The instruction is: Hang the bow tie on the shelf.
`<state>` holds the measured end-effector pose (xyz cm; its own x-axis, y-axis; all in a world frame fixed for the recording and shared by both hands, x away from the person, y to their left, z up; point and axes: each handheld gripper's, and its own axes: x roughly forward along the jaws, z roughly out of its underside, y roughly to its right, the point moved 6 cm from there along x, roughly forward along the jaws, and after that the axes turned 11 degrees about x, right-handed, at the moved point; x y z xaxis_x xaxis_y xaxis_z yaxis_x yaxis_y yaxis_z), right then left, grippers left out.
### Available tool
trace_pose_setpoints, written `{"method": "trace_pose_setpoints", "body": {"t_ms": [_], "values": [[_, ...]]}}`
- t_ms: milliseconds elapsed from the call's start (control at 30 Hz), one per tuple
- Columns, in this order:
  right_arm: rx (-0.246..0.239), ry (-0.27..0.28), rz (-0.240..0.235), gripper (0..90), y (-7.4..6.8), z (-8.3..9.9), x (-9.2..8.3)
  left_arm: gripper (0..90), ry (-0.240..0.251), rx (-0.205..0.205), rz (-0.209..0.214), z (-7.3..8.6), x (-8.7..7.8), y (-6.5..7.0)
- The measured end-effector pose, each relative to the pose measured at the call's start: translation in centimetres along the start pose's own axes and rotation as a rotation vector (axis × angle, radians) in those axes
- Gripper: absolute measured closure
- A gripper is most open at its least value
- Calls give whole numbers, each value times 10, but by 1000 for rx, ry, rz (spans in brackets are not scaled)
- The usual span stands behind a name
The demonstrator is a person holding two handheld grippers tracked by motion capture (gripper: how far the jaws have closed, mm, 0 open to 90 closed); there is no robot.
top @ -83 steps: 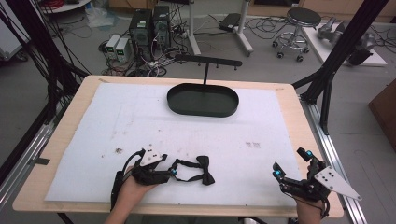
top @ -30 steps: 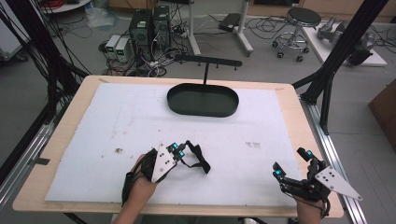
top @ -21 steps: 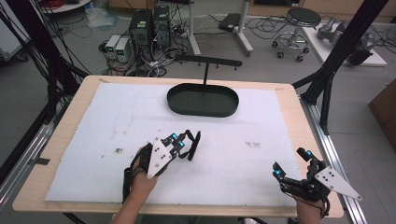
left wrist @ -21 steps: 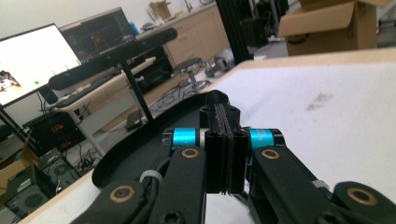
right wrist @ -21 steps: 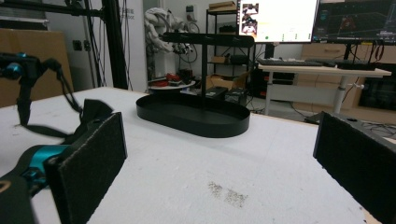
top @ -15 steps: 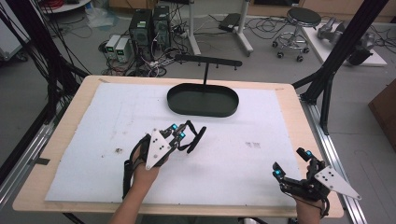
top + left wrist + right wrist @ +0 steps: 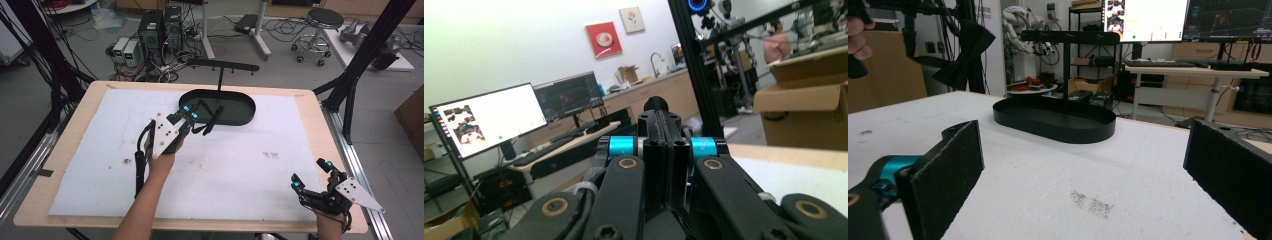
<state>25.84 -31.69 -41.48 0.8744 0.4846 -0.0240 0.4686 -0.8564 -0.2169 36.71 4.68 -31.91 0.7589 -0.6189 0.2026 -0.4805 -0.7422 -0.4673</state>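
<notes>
Nearest, right claw [image 7: 311,175] low at bench [image 7: 300,105] front edge, jaws spread wide and empty, left claw [image 7: 192,114] lifted mid-bench, clenched on one black bow tie [image 7: 207,120], one oval black tray [image 7: 235,107] with T-stand [image 7: 222,65] just beyond.

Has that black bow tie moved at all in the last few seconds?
Yes. The bow tie, clamped in the left gripper, has gone from the table's near edge up and away from the person, and now hangs by the black oval tray.
</notes>
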Motion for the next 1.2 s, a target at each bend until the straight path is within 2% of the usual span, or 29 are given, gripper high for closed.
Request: {"method": "trace_pose_setpoints", "body": {"t_ms": [133,200,233,367,400,467,500,533,700,833,867,967,1100,1200], "values": [[-3,5,-14,16,-2,0,1,888,31,-33,2,2,15,-8],[-4,22,-46,16,-6,-1,0,888,43,-40,4,3,24,-12],[-4,22,-46,16,-6,-1,0,888,56,-43,7,3,28,-13],[-9,49,-69,16,-12,-7,0,888,66,-55,15,6,45,-21],[-19,60,-82,16,-15,-10,0,888,77,-72,7,9,53,-26],[-20,69,-92,16,-19,-13,0,888,78,-83,6,11,57,-28],[-24,74,-98,16,-20,-15,-1,888,79,-100,1,14,67,-33],[-20,77,-102,16,-22,-16,-1,888,79,-100,1,14,67,-33],[-32,110,-117,16,-27,-24,-4,888,65,-103,5,23,92,-40],[-41,124,-128,16,-33,-30,-7,888,56,-113,-16,31,110,-47],[-46,126,-130,16,-34,-31,-7,888,55,-112,-33,36,117,-51],[-56,129,-138,16,-38,-33,-7,888,36,-121,-39,42,125,-54],[-72,132,-148,16,-42,-36,-7,887,1,-121,-68,52,136,-60],[-76,137,-153,16,-45,-38,-7,888,-10,-124,-70,59,142,-62]]}}
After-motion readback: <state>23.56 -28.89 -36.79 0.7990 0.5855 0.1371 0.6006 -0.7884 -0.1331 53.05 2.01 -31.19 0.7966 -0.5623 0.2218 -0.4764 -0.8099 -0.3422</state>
